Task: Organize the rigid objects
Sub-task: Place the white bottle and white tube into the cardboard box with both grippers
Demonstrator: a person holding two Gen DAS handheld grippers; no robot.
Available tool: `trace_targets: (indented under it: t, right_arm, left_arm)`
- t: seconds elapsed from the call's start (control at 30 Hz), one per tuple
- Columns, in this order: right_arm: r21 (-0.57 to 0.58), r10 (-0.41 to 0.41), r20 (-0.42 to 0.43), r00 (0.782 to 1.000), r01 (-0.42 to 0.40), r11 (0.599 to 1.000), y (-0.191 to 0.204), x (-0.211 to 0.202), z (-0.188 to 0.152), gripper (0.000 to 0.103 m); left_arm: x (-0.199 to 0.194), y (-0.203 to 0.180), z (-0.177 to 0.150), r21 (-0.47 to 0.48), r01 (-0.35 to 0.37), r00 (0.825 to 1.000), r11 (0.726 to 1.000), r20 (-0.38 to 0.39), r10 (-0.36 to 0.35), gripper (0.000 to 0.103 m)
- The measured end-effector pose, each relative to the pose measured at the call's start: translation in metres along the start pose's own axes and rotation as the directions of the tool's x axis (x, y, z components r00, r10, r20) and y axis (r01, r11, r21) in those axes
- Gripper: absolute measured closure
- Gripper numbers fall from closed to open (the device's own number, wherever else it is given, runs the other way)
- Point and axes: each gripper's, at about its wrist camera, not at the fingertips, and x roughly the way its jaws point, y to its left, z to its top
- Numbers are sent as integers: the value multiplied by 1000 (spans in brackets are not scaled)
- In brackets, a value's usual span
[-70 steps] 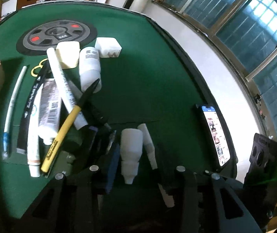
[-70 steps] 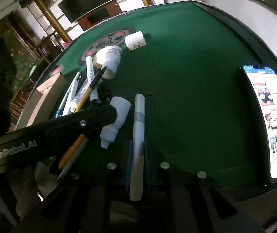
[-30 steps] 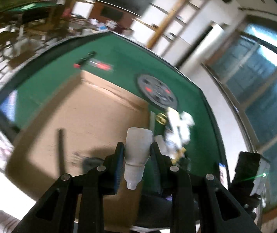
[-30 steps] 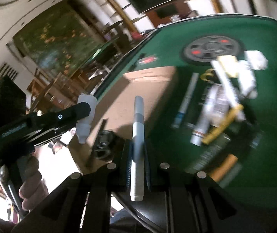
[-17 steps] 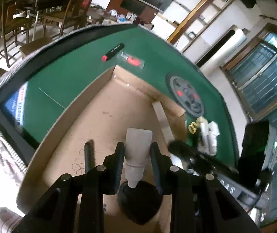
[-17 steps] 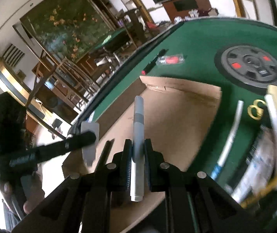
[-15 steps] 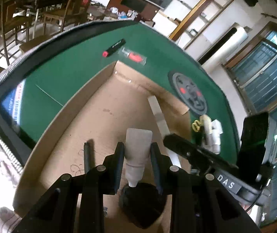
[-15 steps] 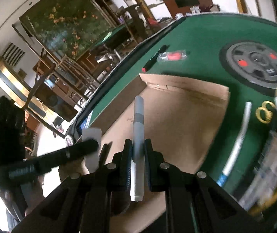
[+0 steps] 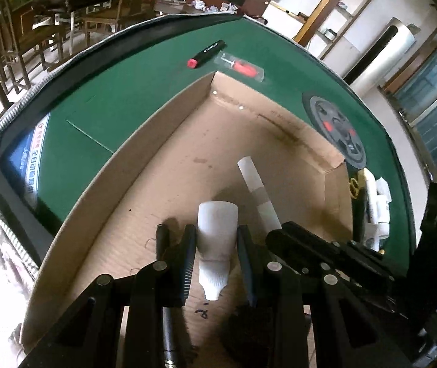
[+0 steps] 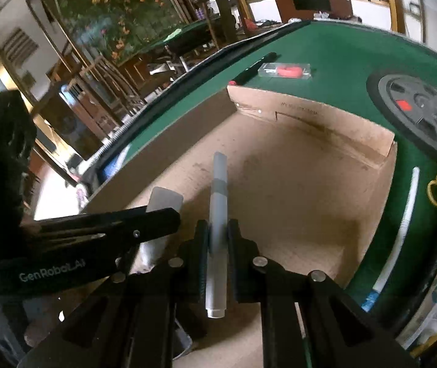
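The left gripper (image 9: 217, 254) is clamped on a white squeeze bottle (image 9: 217, 239), its two pads pressing the bottle's sides. The bottle's flat end points away from the camera and its narrow nozzle points back toward it. It hangs above the floor of an open cardboard box (image 9: 157, 165), near the box's near end.

The right gripper (image 10: 217, 247) is clenched on a grey-banded white marker (image 10: 218, 214), jaws nearly together, gripping the marker around its middle. The marker runs straight along the fingers and is also held over the box floor. In the left wrist view the same marker slants up beside the bottle, the two close but apart.

Count inside the box: one black pen (image 9: 165, 276) lying on the floor below the left gripper, and one dark rounded object (image 9: 246, 328), largely hidden behind the fingers; what it is cannot be determined.

Count on the green table (image 9: 120, 92) beyond the box: one black marker with a red cap (image 9: 206, 52), one clear packet with a red item inside (image 9: 244, 67), one round grey printed emblem (image 10: 420, 110).

To the right of the box lies a cluster of white items and pens (image 9: 374, 205), cut off by the right gripper's body and blurred; perhaps four or five pieces, but a firm count is not possible.
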Motion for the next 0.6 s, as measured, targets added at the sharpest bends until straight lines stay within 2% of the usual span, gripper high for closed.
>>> trace_targets:
  t: [0.2, 0.27, 0.3, 0.33, 0.37, 0.43, 0.5, 0.6]
  right_arm:
    - [-27, -22, -2, 1000, 22, 999, 3, 4, -1, 91]
    - [-29, -13, -2, 1000, 13, 1000, 2, 5, -1, 90]
    - [-25, -3, 2, 1000, 3, 1000, 2, 4, -1, 88]
    - [-16, 22, 9, 1000, -22, 1000, 2, 2, -1, 83]
    - [-5, 45, 18, 999, -45, 999, 1, 0, -1, 80]
    - [18, 86, 64, 994, -88, 996, -3, -10, -2, 64]
    - [24, 100, 113, 989, -103, 994, -5, -19, -1, 56]
    - [24, 132, 167, 977, -138, 990, -7, -30, 2, 49]
  left_arm:
    - [-5, 3, -3, -6, -21, 999, 1000, 31, 21, 75]
    - [-6, 7, -4, -16, -12, 999, 1000, 40, 13, 66]
    - [-7, 8, -4, -23, -8, 999, 1000, 45, 9, 53]
    - [-12, 11, -5, -40, -1, 998, 999, 62, 3, 43]
    - [-16, 12, -6, -49, 8, 997, 999, 78, -5, 40]
    - [-28, 16, -7, -63, 39, 992, 997, 119, -32, 33]
    - [-41, 17, -10, -70, 68, 985, 995, 163, -56, 31]
    - [-58, 12, -17, -57, 87, 973, 995, 217, -73, 31]
